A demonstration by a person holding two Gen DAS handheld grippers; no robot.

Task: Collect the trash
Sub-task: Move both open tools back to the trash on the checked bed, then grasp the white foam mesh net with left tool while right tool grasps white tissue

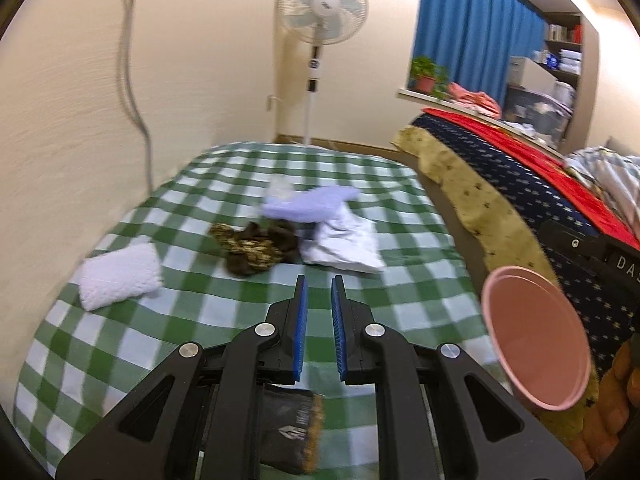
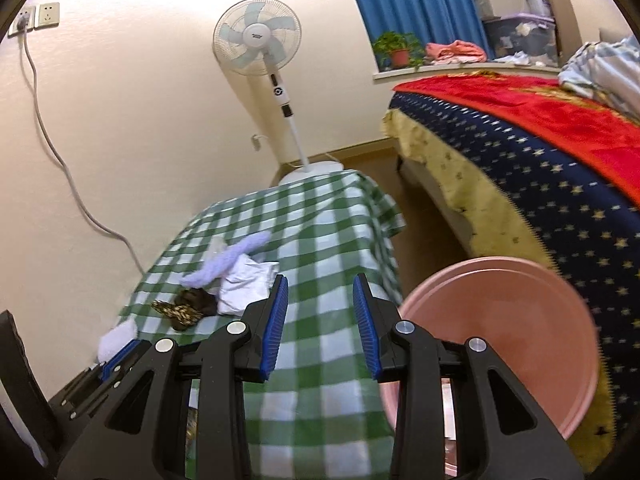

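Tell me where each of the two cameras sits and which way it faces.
Left wrist: on the left gripper, angled down over the green checked cloth toward the clutter pile; its own fingers and the right gripper show.
Right wrist: on the right gripper, farther right, facing the same cloth and the bed; its own fingers and the left gripper show.
Shared: cloth, pile, pink basin, fan.

Both grippers tilt downward with nothing between their blue pads, the left gripper with its jaws a narrow gap apart, the right gripper with its jaws noticeably wider.
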